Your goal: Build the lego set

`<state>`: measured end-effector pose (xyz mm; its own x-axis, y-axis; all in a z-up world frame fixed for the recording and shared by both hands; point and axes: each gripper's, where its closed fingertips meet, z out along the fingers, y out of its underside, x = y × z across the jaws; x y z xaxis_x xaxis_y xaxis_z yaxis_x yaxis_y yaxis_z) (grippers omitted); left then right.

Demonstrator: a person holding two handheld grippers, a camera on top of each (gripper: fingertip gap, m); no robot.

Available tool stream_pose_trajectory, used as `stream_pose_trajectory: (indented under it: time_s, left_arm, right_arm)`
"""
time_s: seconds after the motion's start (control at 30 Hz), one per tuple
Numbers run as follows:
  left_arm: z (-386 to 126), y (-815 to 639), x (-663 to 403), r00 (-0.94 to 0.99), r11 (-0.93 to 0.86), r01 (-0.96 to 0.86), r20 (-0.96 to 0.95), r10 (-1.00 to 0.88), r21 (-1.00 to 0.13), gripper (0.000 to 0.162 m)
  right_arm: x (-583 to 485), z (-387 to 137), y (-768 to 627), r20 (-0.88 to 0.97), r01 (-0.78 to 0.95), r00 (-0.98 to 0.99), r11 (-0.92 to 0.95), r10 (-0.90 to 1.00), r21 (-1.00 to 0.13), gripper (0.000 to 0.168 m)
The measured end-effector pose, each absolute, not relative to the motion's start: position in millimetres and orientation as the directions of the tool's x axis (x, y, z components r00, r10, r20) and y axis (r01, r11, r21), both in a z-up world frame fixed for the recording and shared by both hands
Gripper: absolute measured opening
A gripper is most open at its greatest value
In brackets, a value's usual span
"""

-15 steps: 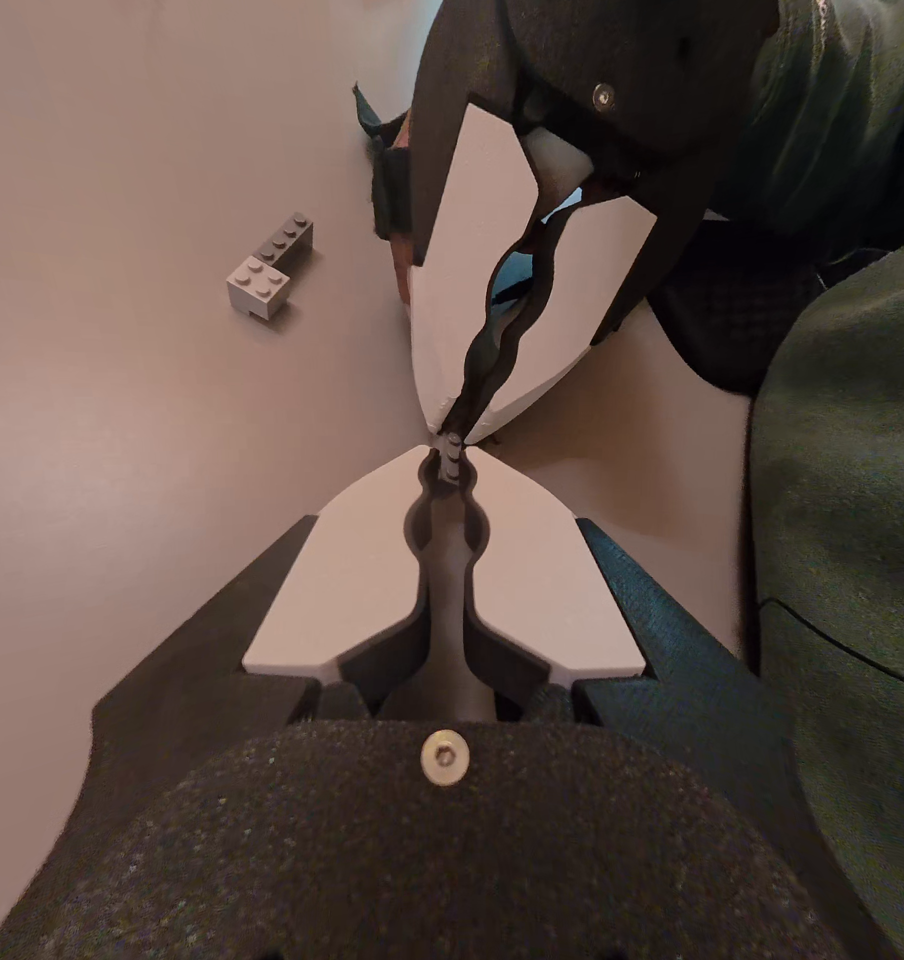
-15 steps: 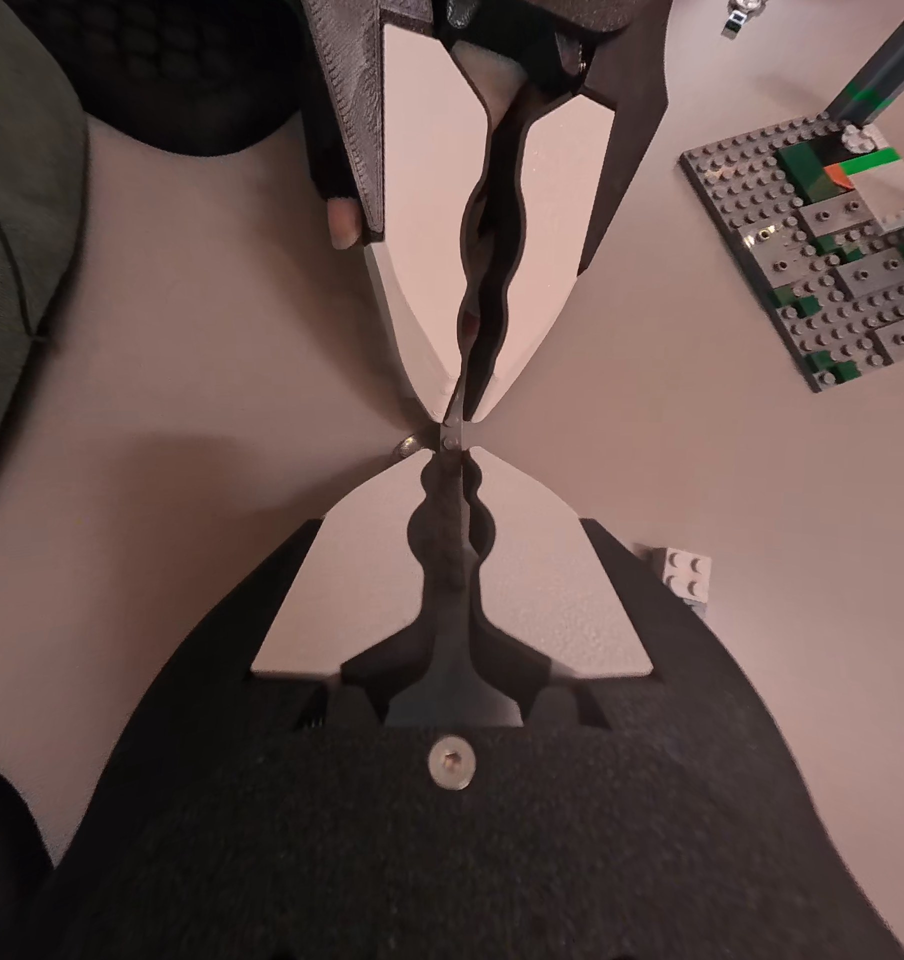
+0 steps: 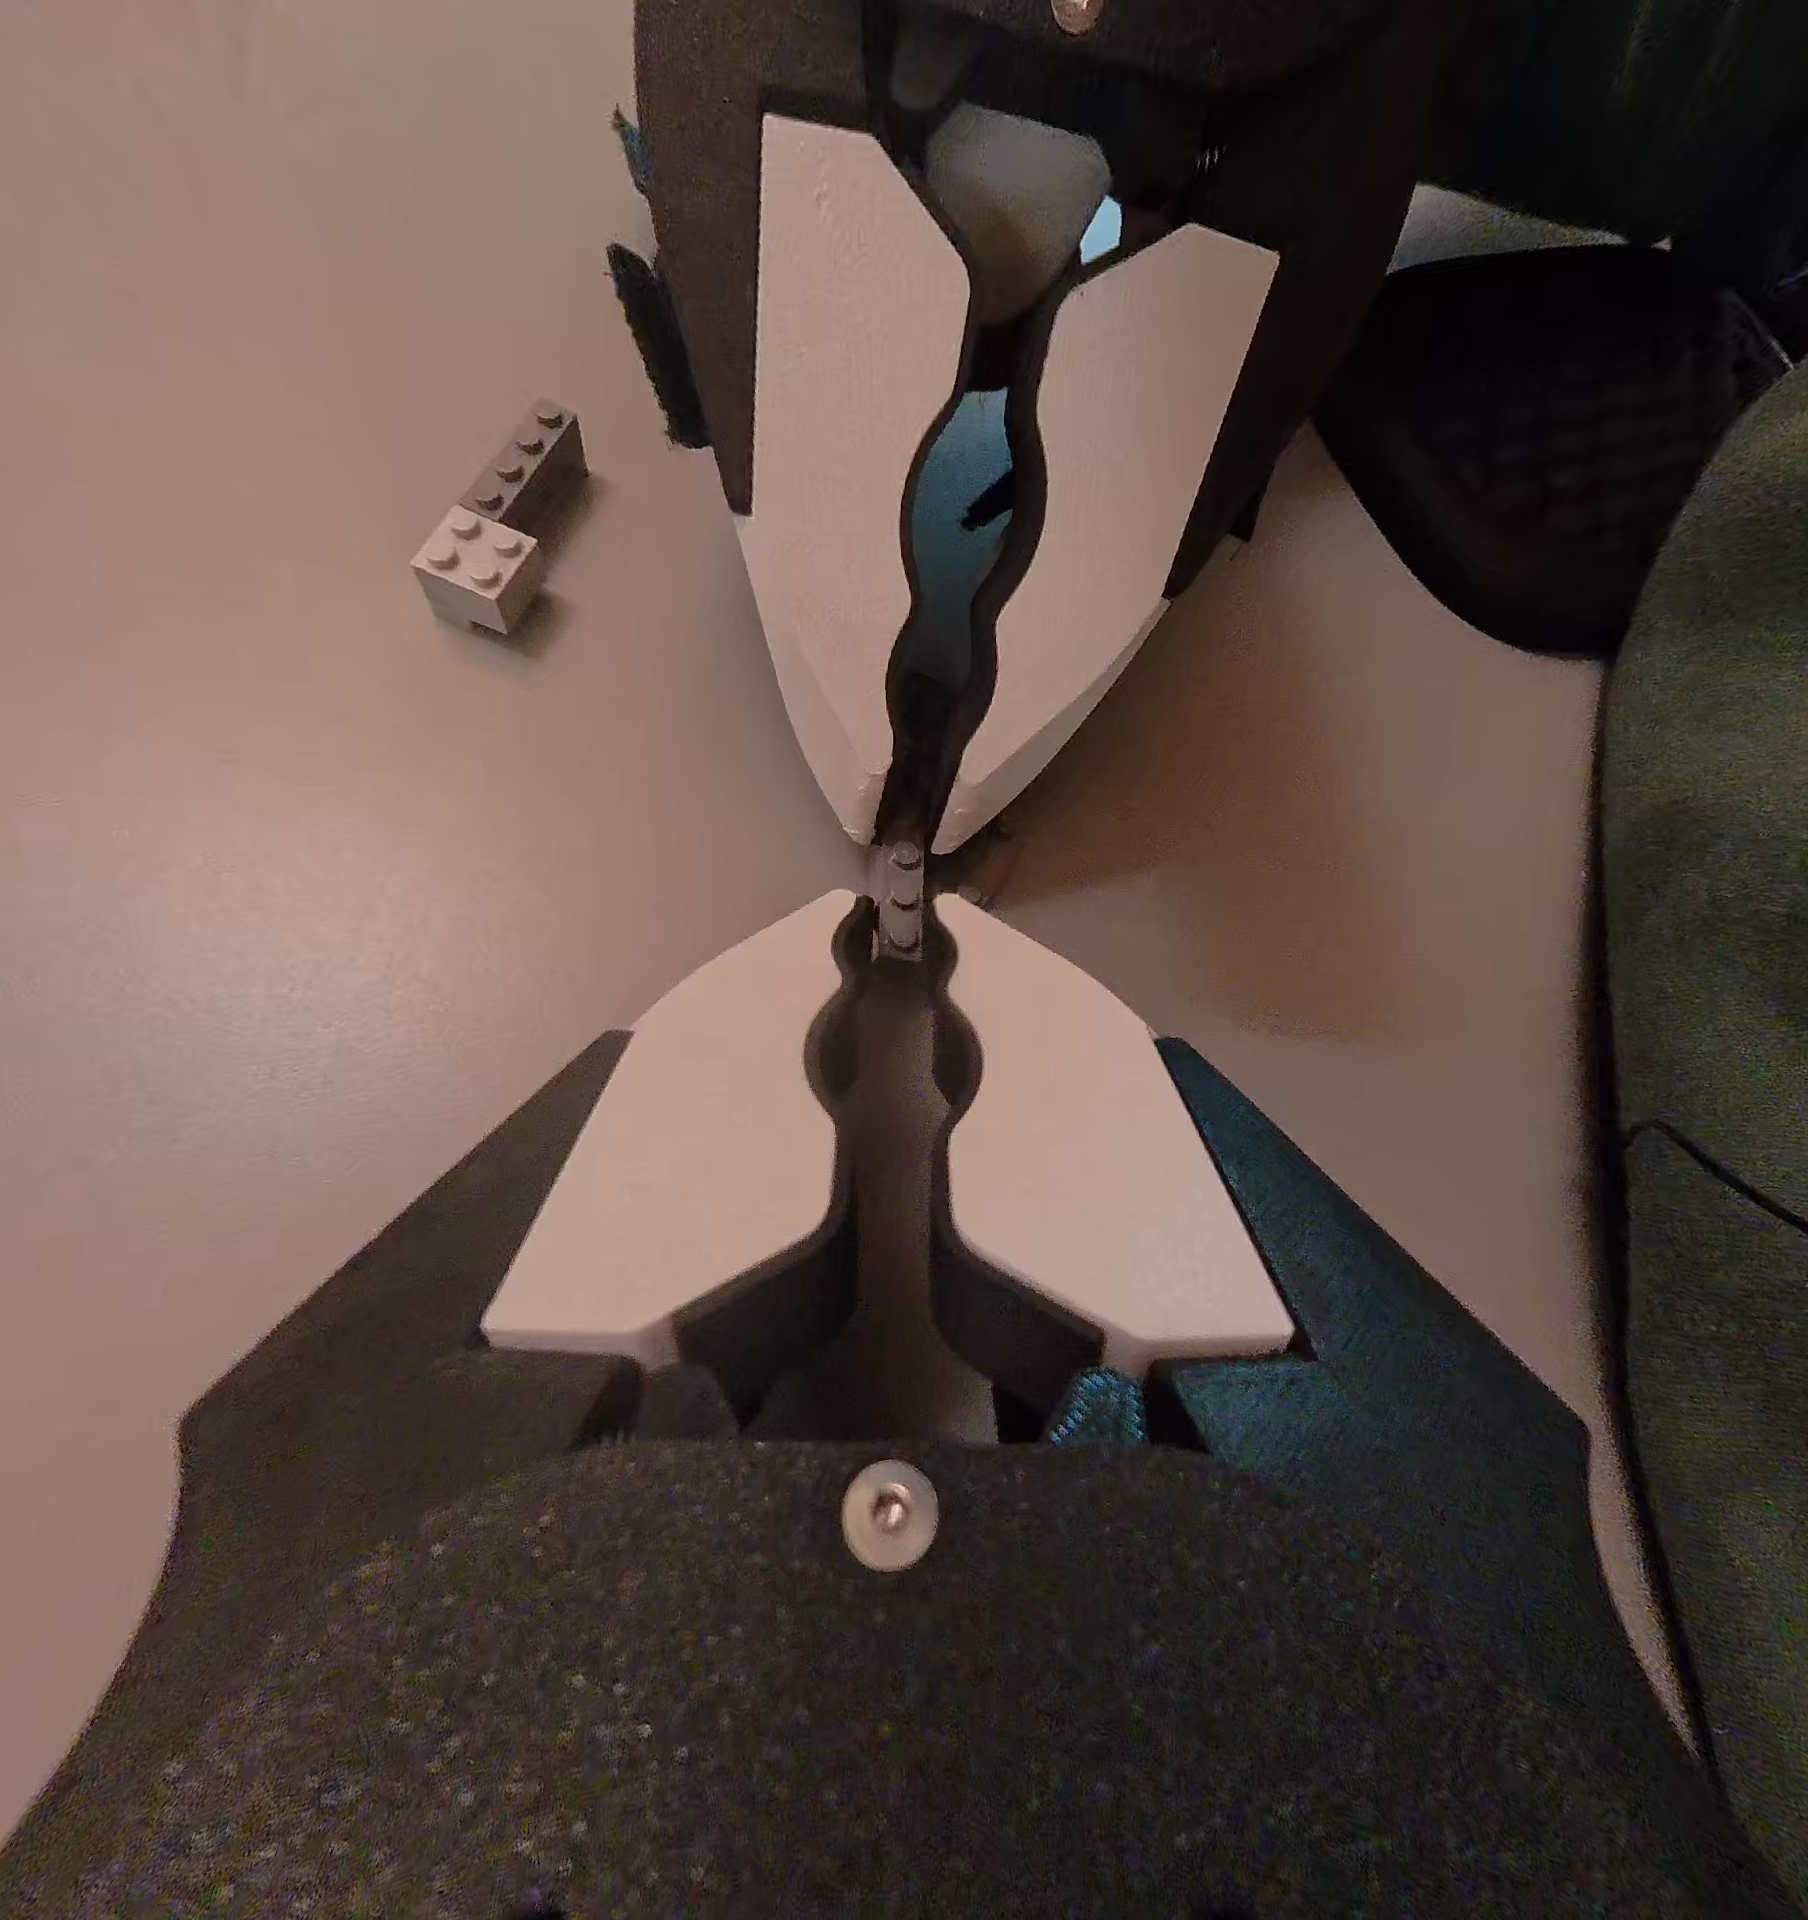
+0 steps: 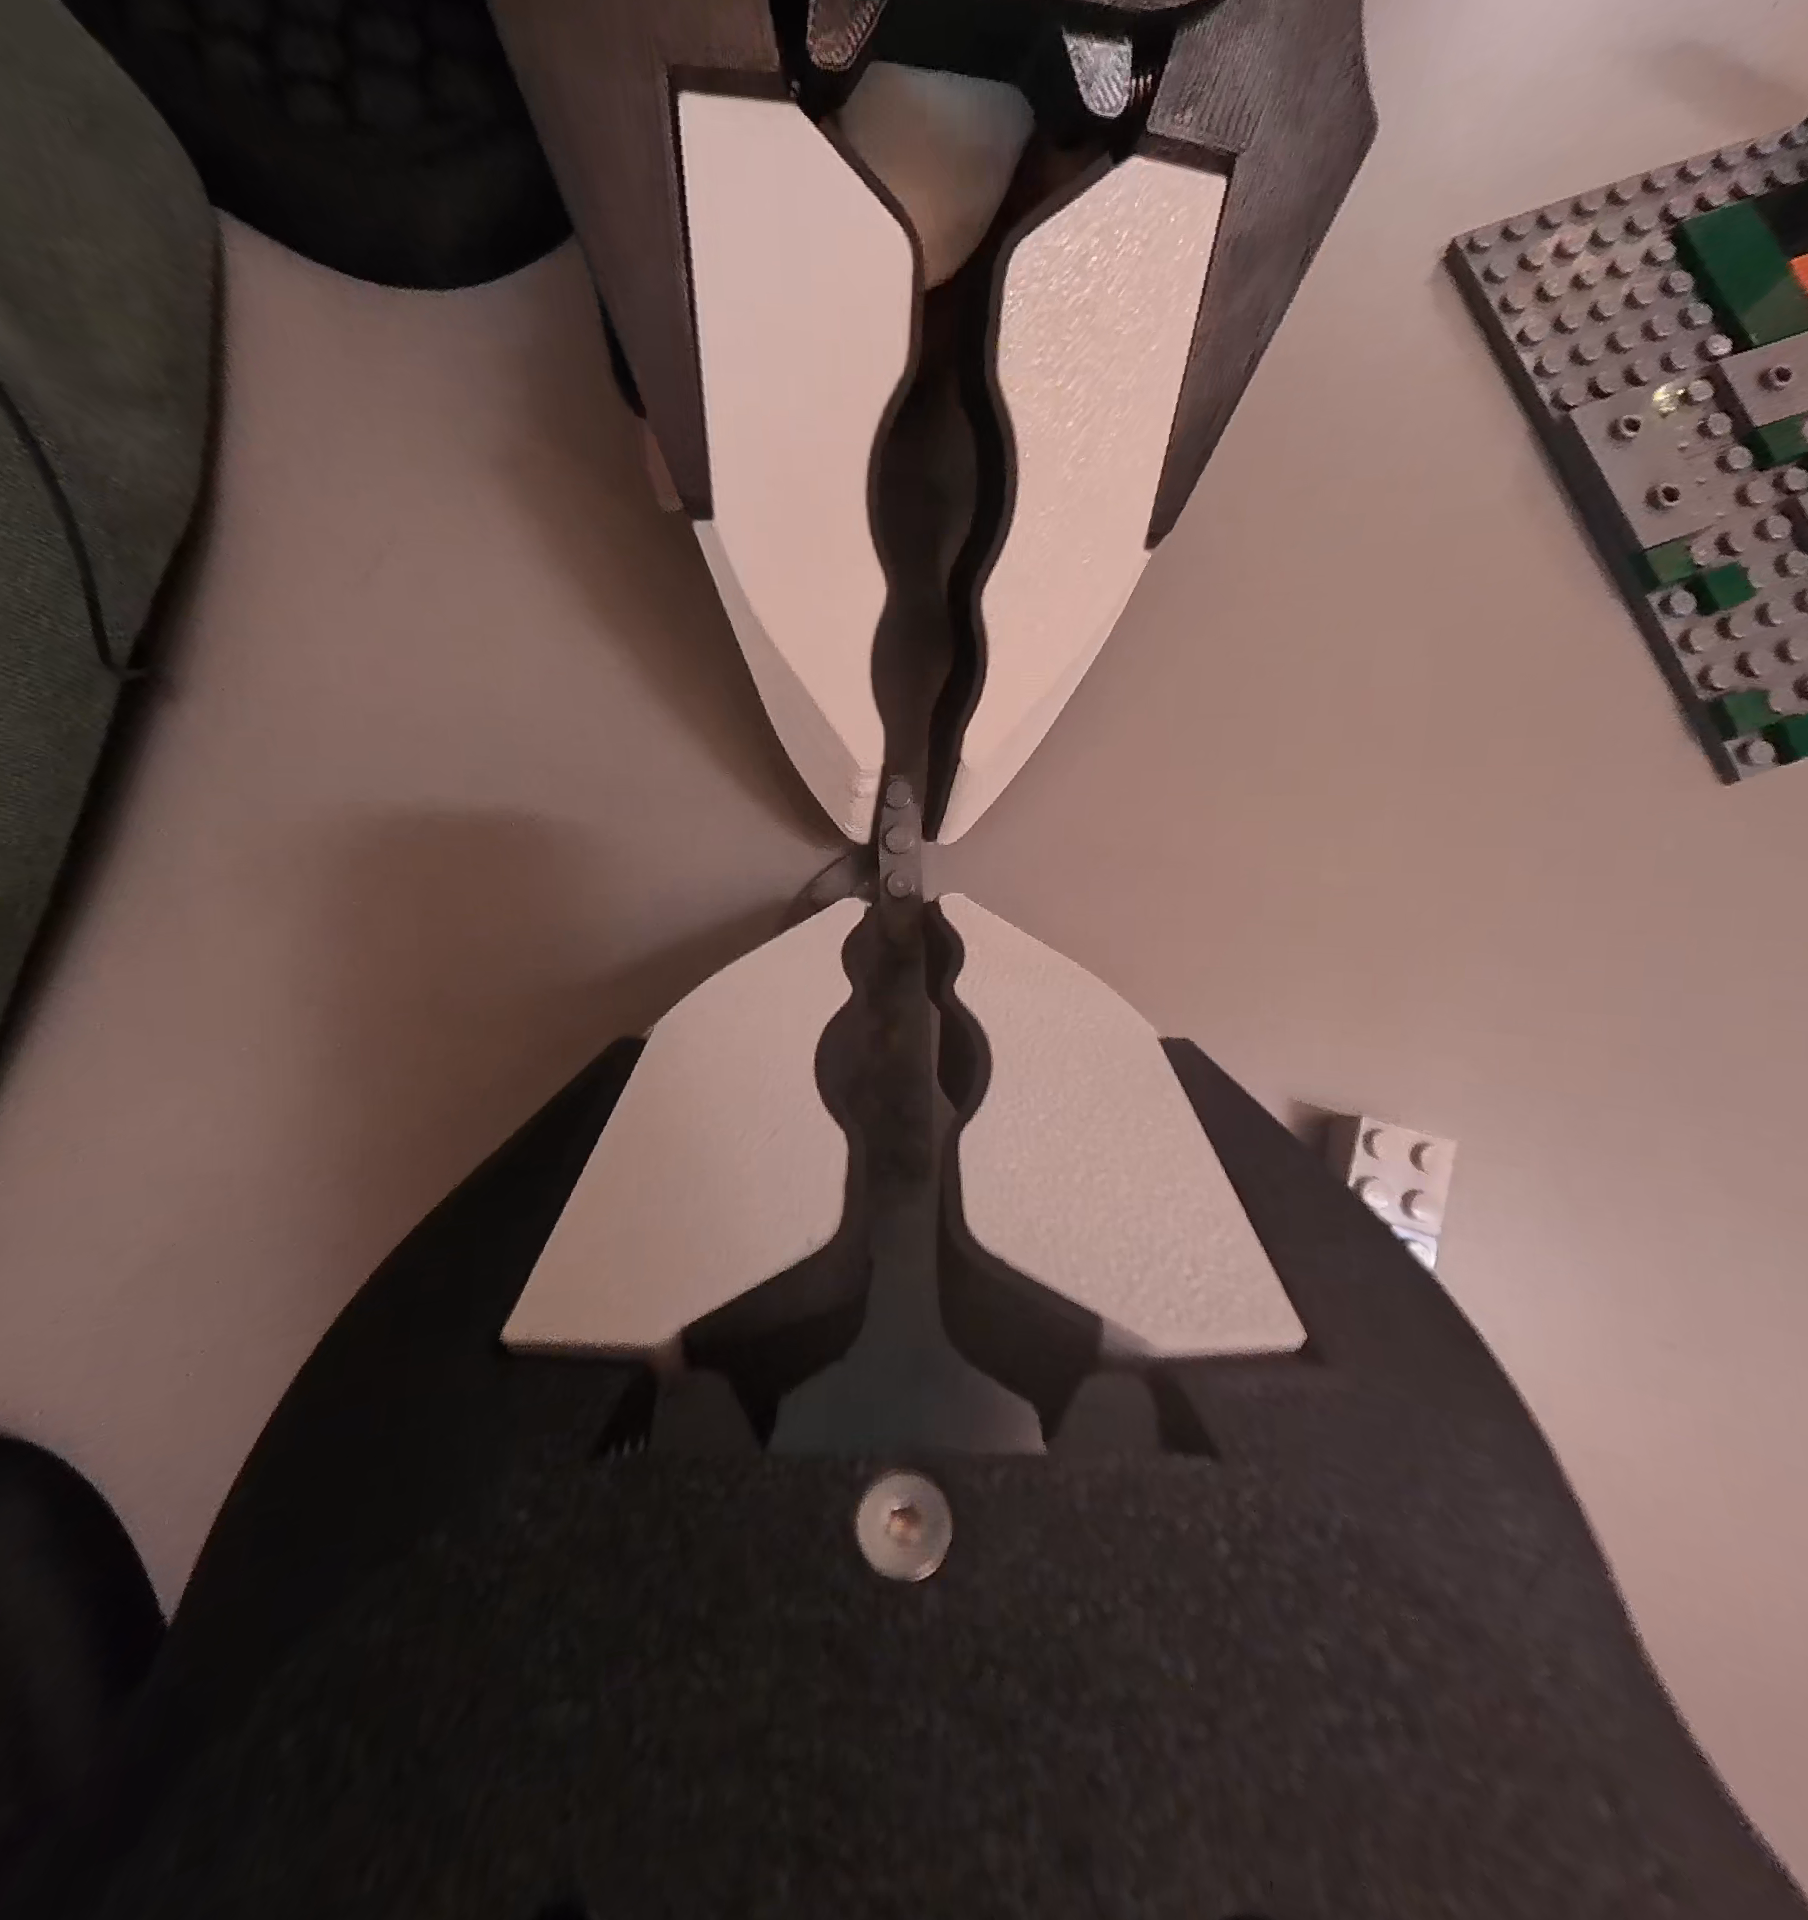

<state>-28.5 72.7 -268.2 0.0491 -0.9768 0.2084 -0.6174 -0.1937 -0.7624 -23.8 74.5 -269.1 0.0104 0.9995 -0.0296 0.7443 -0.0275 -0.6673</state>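
My left gripper [image 3: 895, 920] and my right gripper [image 3: 900, 831] meet tip to tip above the table. A narrow grey studded lego piece [image 3: 900, 888] bridges the two sets of tips, and both grippers are shut on it. In the right wrist view the right gripper [image 4: 900, 909] holds the narrow grey piece [image 4: 898, 847] lengthwise between its jaws. There the left gripper [image 4: 895, 821] grips its far end from above. I cannot tell whether it is one piece or two joined.
A light grey 2x2 brick [image 3: 479, 566] and a dark grey 1x4 brick [image 3: 531, 457] lie together on the table [image 3: 204, 935]; the 2x2 brick also shows in the right wrist view [image 4: 1399, 1174]. A grey baseplate [image 4: 1565, 312] with green pieces lies far right. A person's green clothing [image 3: 1762, 935] borders the table. Less than 4 cm separates the two grippers' tips. From either gripper's tips it is about 9 cm to the light grey 2x2 brick [image 3: 479, 566]. Seen from the right wrist view [image 4: 1385, 1158] as well.
The two grippers have lined up straighter, tip to tip. A little more of the studded piece shows between the tips. Both stay shut.
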Motion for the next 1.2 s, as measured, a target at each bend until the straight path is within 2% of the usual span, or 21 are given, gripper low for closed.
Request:
stream_pose_trajectory:
  time_s: [0.3, 0.47, 0.7, 0.87, 1.03, 1.2]
  left_arm:
    - [-269.9, 74.5, -29.0, 0.078, -0.213, -0.636, 0.213, -0.974, -0.741, 0.008]
    - [-270.6, 73.9, -27.9, 0.081, -0.21, -0.654, 0.208, -0.975, -0.727, 0.008]
    - [-271.2, 73.5, -26.4, 0.085, -0.201, -0.677, 0.196, -0.977, -0.708, 0.008]
    - [-270.9, 73.0, -25.2, 0.085, -0.179, -0.695, 0.168, -0.982, -0.697, 0.008]
    - [-270.9, 72.8, -23.3, 0.078, -0.155, -0.711, 0.141, -0.987, -0.686, 0.008]
    - [-270.5, 73.0, -22.9, 0.08, -0.151, -0.715, 0.134, -0.988, -0.683, 0.008]
  right_arm:
    - [-24.5, -270.1, 76.4, -0.041, 0.761, 0.009, -0.034, 0.999, -0.647, 0.008]
    - [-12.5, -262.8, 73.1, -0.032, 0.729, 0.031, -0.044, 0.999, -0.683, 0.019]
    - [9.5, -277.4, 67.2, 0.005, 0.783, 0.045, -0.032, 0.999, -0.621, 0.034]
    - [1.9, -272.4, 70.9, -0.018, 0.761, 0.051, -0.05, 0.999, -0.647, 0.032]
    - [-8.2, -256.8, 80.9, -0.163, 0.679, 0.093, -0.182, 0.982, -0.711, 0.022]
    - [-13.1, -256.0, 80.9, -0.177, 0.697, 0.061, -0.169, 0.982, -0.697, 0.015]
